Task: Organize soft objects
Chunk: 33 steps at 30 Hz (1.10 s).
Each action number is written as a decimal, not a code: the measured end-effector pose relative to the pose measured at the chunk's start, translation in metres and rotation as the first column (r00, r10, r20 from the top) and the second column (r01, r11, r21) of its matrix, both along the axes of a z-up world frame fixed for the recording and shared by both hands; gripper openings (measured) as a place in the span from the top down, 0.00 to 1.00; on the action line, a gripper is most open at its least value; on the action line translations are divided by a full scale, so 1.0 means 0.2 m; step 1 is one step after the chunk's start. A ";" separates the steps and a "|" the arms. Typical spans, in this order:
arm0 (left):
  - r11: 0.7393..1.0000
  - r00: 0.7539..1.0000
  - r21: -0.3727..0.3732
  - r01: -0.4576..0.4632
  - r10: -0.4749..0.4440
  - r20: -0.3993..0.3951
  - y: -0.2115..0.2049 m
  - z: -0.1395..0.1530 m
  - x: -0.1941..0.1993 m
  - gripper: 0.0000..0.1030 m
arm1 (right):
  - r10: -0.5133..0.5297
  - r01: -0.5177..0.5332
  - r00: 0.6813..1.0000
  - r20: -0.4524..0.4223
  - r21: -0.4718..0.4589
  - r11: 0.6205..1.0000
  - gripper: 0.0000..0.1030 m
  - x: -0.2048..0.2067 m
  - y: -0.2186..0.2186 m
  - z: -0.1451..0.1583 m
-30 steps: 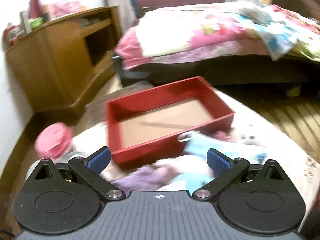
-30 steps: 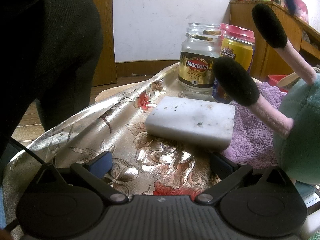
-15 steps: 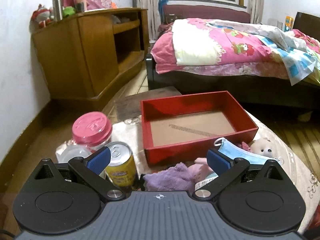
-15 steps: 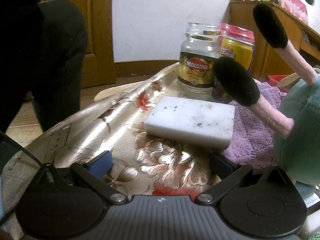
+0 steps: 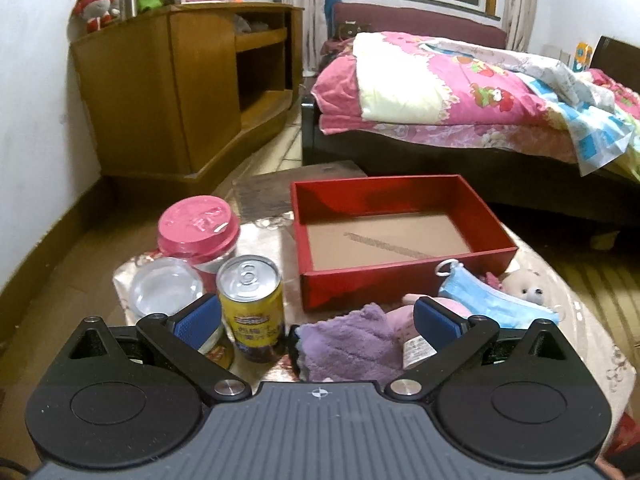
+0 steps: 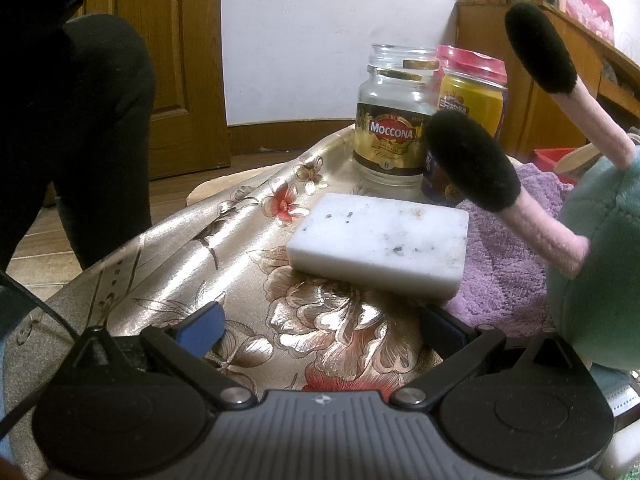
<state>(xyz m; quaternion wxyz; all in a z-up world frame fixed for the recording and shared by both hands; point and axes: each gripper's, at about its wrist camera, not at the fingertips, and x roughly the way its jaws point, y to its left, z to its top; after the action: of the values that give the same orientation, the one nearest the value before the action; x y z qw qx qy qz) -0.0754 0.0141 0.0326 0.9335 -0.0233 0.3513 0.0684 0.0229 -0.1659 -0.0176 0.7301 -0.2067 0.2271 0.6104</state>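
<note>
The left gripper [image 5: 316, 322] and right gripper [image 6: 320, 326] are held with jaws released. A purple towel [image 5: 344, 340] lies near the red box [image 5: 400, 276] (can [image 5: 251, 304] left); the white sponge [image 6: 380, 244] rests on the bench [image 6: 168, 248].

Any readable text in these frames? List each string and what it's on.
"MOCCONA" on the glass jar label
"Classic" below it on that label, faint
"8" at the label's bottom
Yellow can: label print too blurred to read in either view
Pink lid: embossed marks, unreadable
White tag on the pink plush: print too small to read
Nothing else legible.
</note>
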 end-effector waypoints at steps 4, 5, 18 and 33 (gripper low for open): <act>1.000 1.000 0.022 0.009 -0.009 -0.001 0.00 -0.01 0.01 0.05 | -0.001 0.001 1.000 0.003 -0.002 1.000 0.23 0.00 0.00 0.00; 1.000 1.000 0.028 -0.004 0.004 0.001 0.01 -0.01 0.01 0.05 | -0.015 0.015 1.000 -0.003 -0.001 1.000 0.23 0.00 0.00 0.00; 0.999 0.998 0.033 -0.041 0.042 -0.038 0.09 -0.06 0.07 0.05 | -0.189 0.175 0.978 -0.091 -0.147 0.974 0.25 -0.07 0.07 0.12; 0.997 0.995 -0.057 -0.045 0.050 0.087 0.06 0.08 0.05 0.05 | -0.726 0.693 0.686 0.041 0.265 0.670 0.23 -0.08 -0.53 0.80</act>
<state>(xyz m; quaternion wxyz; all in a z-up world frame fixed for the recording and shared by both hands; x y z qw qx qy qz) -0.0657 0.0262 0.0477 0.9452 -0.0603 0.3109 0.0798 0.0067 -0.2710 0.1425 0.9428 -0.0598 0.1654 0.2831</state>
